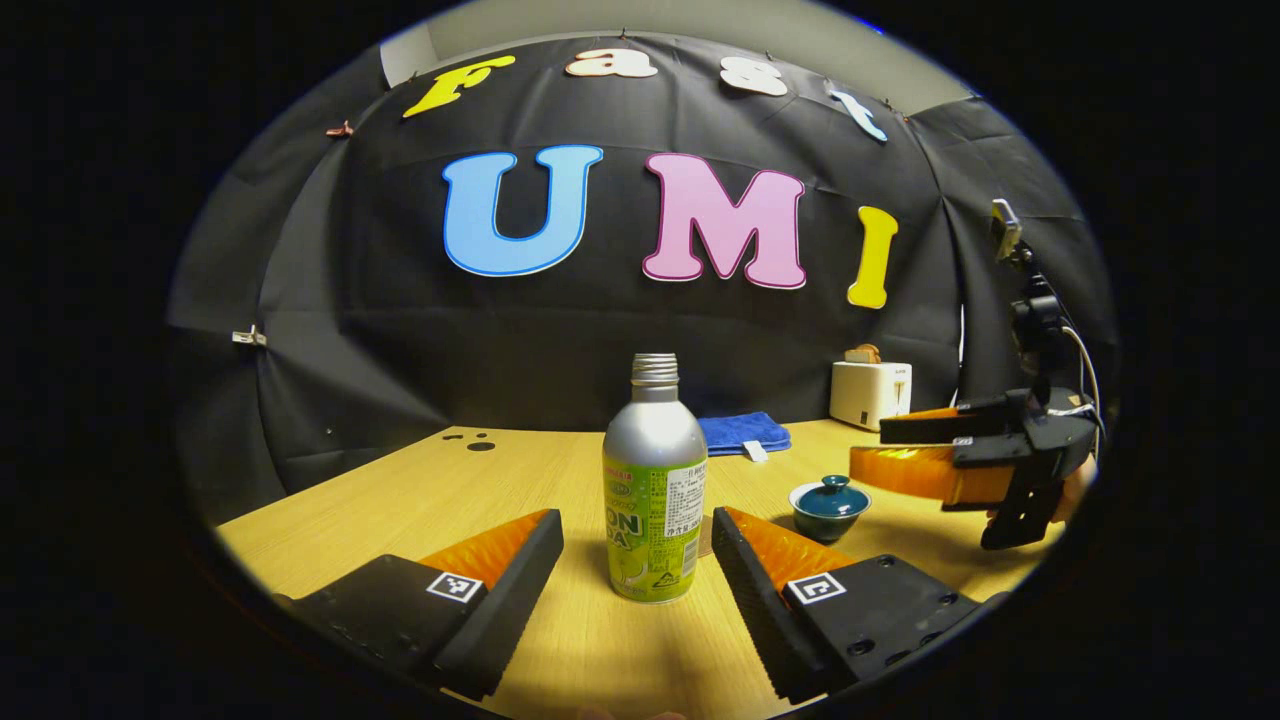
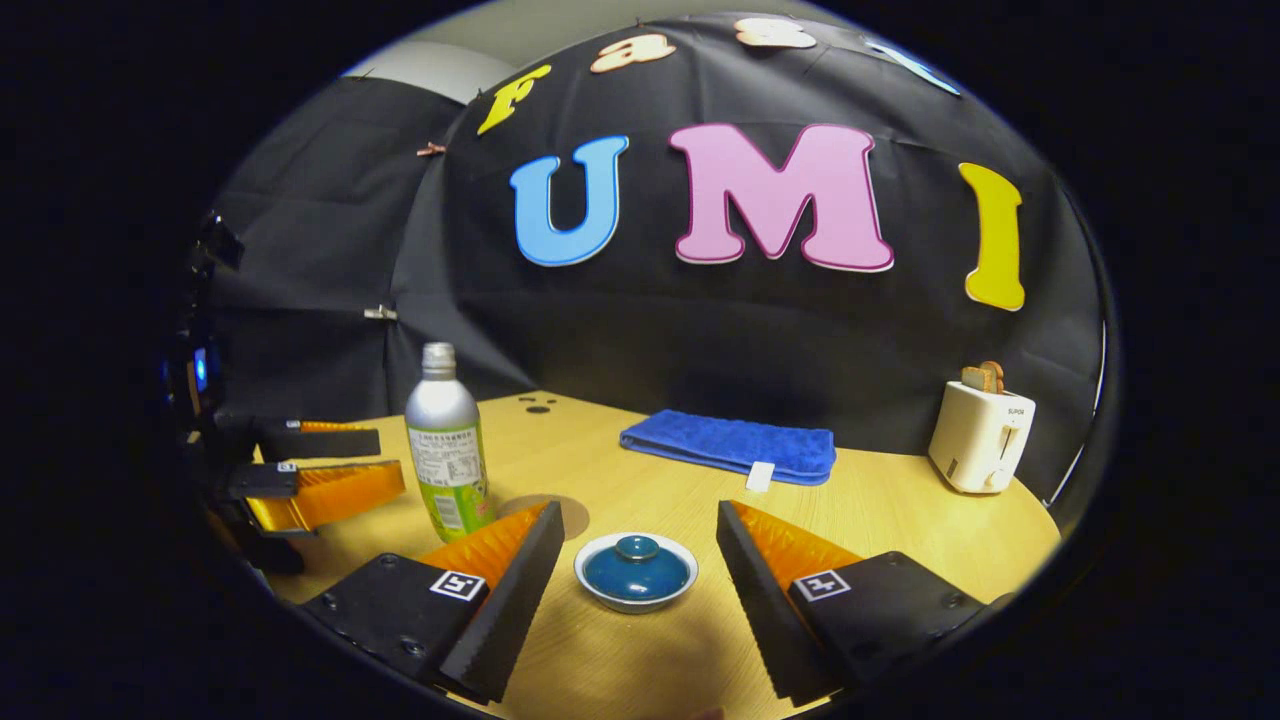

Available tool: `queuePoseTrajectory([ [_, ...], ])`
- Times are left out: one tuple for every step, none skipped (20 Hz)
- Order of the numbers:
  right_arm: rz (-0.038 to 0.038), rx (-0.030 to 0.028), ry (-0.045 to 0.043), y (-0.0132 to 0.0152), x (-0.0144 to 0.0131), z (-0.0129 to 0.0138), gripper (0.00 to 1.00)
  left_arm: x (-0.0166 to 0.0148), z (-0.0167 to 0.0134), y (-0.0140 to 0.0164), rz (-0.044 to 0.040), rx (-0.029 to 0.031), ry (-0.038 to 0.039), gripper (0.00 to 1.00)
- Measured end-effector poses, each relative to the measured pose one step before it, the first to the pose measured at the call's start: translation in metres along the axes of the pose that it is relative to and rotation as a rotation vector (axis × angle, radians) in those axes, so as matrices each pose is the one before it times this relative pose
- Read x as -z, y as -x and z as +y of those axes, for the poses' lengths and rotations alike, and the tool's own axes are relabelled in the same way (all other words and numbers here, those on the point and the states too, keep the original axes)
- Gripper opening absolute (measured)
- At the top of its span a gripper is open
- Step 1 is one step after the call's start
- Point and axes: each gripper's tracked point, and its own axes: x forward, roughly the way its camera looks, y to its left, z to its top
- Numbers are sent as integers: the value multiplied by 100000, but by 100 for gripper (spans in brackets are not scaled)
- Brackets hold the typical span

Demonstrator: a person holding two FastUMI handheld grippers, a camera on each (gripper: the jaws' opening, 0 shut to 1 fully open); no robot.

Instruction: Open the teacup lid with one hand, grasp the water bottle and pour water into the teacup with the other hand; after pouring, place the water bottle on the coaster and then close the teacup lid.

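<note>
The left gripper is spread wide, the water bottle standing upright between its fingers, untouched. The right gripper is likewise apart, framing the teacup, whose lid is on. By my reading nothing is done yet: lifting the lid, pouring, parking the bottle on the coaster just beside it and re-covering all remain. The pale wooden worktop also carries a folded blue towel and a white toaster near the black cloth wall.
</note>
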Motion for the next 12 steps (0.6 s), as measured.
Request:
queuePoseTrajectory([
  [1684,23,-732,-412,388,66,90,-12,-43,-58,37,274,329,95],
  [1609,-547,-1401,-455,399,283,88,102,26,-150,202,224,176,95],
  [1108,174,-1440,-319,204,38,87,-24,-35,-103,82,329,-22,95],
  [696,69,-865,-399,66,-90,78,12,5,0,-124,317,-62,95],
  [1024,852,-453,-308,177,-239,80,-53,-30,41,-47,269,7,95],
  [723,338,-466,-200,72,15,77,61,50,-48,-111,274,185,95],
  [685,-530,-583,-242,125,185,74,-34,-41,-62,14,325,266,95],
  [1086,310,-866,-178,316,-53,73,80,10,-26,-14,222,250,95],
  [556,372,-762,-284,138,-176,69,-1,-44,-82,102,236,219,95],
  [797,405,-599,-284,268,-146,65,142,-15,-81,241,253,237,95],
  [1175,-360,-824,-238,419,51,57,14,-12,29,129,209,165,95],
  [968,-672,-679,-238,250,152,56,100,49,34,104,69,107,95],
])
